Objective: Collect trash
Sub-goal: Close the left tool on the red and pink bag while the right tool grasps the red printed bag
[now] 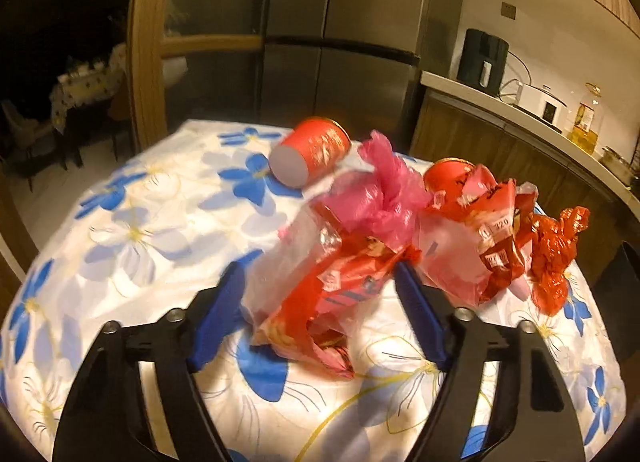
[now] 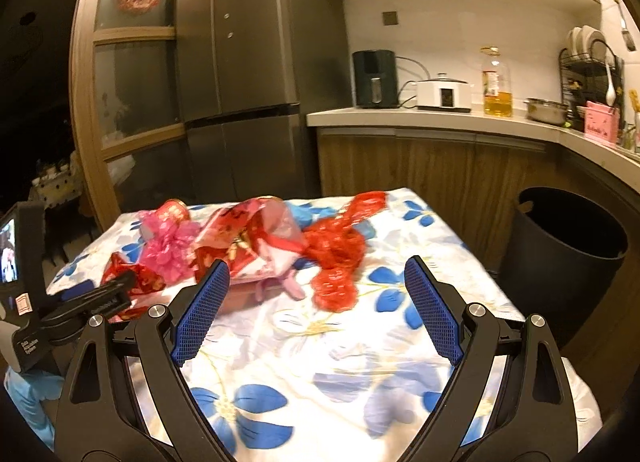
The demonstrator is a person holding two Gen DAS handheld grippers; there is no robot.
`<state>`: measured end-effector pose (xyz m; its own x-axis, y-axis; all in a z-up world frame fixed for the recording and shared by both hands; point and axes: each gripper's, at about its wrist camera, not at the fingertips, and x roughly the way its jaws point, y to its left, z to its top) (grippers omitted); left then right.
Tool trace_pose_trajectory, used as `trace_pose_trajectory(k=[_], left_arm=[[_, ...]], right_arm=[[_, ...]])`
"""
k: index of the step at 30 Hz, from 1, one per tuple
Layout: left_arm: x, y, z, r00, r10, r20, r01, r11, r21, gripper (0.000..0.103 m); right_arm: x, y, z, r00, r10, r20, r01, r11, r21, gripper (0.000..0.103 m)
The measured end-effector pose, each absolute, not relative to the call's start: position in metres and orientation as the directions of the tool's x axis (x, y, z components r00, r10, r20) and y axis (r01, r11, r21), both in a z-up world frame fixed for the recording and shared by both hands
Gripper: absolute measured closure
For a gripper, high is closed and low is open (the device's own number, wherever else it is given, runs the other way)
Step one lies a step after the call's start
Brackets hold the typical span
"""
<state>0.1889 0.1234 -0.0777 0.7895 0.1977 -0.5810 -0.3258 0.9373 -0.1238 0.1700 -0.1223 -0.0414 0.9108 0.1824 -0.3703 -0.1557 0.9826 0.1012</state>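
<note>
Trash lies on a table with a blue-flowered cloth (image 1: pixel 132 238). My left gripper (image 1: pixel 320 266) is open, its blue pads on either side of a red and clear snack wrapper (image 1: pixel 320 294), not pinching it. Behind it sit a pink plastic bag (image 1: pixel 380 190), another red and clear wrapper (image 1: pixel 476 234), crumpled red cellophane (image 1: pixel 552 250) and a red paper cup (image 1: pixel 308 152) on its side. My right gripper (image 2: pixel 316 282) is open and empty above the cloth (image 2: pixel 320 362), short of the red cellophane (image 2: pixel 336 258). The left gripper (image 2: pixel 88 298) shows at the left of the right wrist view.
A black trash bin (image 2: pixel 560 262) stands on the floor right of the table. Behind are a steel fridge (image 2: pixel 248 74), a wooden door frame (image 1: pixel 144 62) and a counter (image 2: pixel 440 118) with an air fryer, a cooker, an oil bottle and a dish rack.
</note>
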Motion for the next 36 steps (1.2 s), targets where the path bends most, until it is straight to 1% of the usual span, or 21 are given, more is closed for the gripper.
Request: trace_pose_trajectory(k=[2,3,4,5,7,8,9,10,13,15,20,27,29,30,31,33,34,36], left_arm=[[0.191,0.124,-0.08,0.78,0.187,-0.597,-0.319,0.94,-0.122,0.04],[0.192,0.124,-0.082,0.777,0.182,-0.602,-0.314,0.942,-0.12,0.046],[0.192,0.123,-0.083,0.775,0.178,-0.606,-0.308,0.944,-0.118,0.055],[0.193,0.123,-0.083,0.773,0.174,-0.61,-0.304,0.946,-0.116,0.058],[0.193,0.122,-0.084,0.774,0.158,-0.613,-0.287,0.951,-0.117,0.07],[0.194,0.121,-0.084,0.775,0.155,-0.613,-0.281,0.953,-0.115,0.074],[0.194,0.118,-0.084,0.775,0.151,-0.614,-0.271,0.957,-0.107,0.081],[0.195,0.117,-0.084,0.773,0.157,-0.614,-0.27,0.958,-0.095,0.086],[0.194,0.116,-0.085,0.775,0.159,-0.612,-0.268,0.959,-0.09,0.089],[0.192,0.117,-0.084,0.778,0.157,-0.608,-0.271,0.957,-0.099,0.096],[0.185,0.121,-0.079,0.784,0.156,-0.601,-0.278,0.954,-0.114,0.099],[0.178,0.131,-0.071,0.788,0.156,-0.595,-0.294,0.945,-0.143,0.102],[0.178,0.133,-0.071,0.786,0.16,-0.597,-0.298,0.944,-0.14,0.102],[0.179,0.132,-0.07,0.783,0.163,-0.6,-0.3,0.944,-0.136,0.102],[0.179,0.132,-0.071,0.783,0.162,-0.601,-0.3,0.944,-0.136,0.102],[0.179,0.132,-0.071,0.781,0.163,-0.603,-0.301,0.944,-0.135,0.102],[0.179,0.132,-0.071,0.781,0.162,-0.603,-0.3,0.944,-0.135,0.102],[0.179,0.131,-0.071,0.781,0.164,-0.602,-0.3,0.945,-0.132,0.102]], right_arm=[[0.172,-0.113,-0.041,0.908,0.204,-0.367,-0.18,0.979,0.098,0.015],[0.173,-0.108,-0.041,0.906,0.214,-0.364,-0.192,0.977,0.095,0.015],[0.174,-0.105,-0.04,0.906,0.222,-0.362,-0.202,0.975,0.093,0.015],[0.174,-0.101,-0.04,0.904,0.232,-0.358,-0.213,0.973,0.093,0.015],[0.176,-0.092,-0.04,0.9,0.254,-0.355,-0.237,0.967,0.092,0.015],[0.178,-0.087,-0.04,0.897,0.265,-0.354,-0.249,0.964,0.092,0.015],[0.18,-0.082,-0.041,0.893,0.275,-0.357,-0.259,0.961,0.093,0.016],[0.182,-0.078,-0.041,0.89,0.282,-0.359,-0.267,0.959,0.093,0.018],[0.188,-0.066,-0.043,0.878,0.307,-0.367,-0.293,0.951,0.096,0.023],[0.194,-0.059,-0.045,0.87,0.317,-0.377,-0.304,0.948,0.093,0.029],[0.212,-0.038,-0.054,0.847,0.342,-0.408,-0.338,0.937,0.085,0.044],[0.232,-0.015,-0.07,0.816,0.353,-0.458,-0.371,0.927,0.053,0.062],[0.236,-0.011,-0.075,0.808,0.353,-0.472,-0.376,0.925,0.048,0.072],[0.238,-0.009,-0.077,0.801,0.355,-0.482,-0.381,0.923,0.046,0.075],[0.238,-0.008,-0.079,0.798,0.358,-0.486,-0.385,0.922,0.046,0.082],[0.238,-0.008,-0.081,0.792,0.366,-0.489,-0.395,0.918,0.047,0.087],[0.237,-0.007,-0.081,0.789,0.373,-0.488,-0.402,0.914,0.049,0.093],[0.235,-0.009,-0.079,0.789,0.378,-0.485,-0.407,0.912,0.049,0.095]])
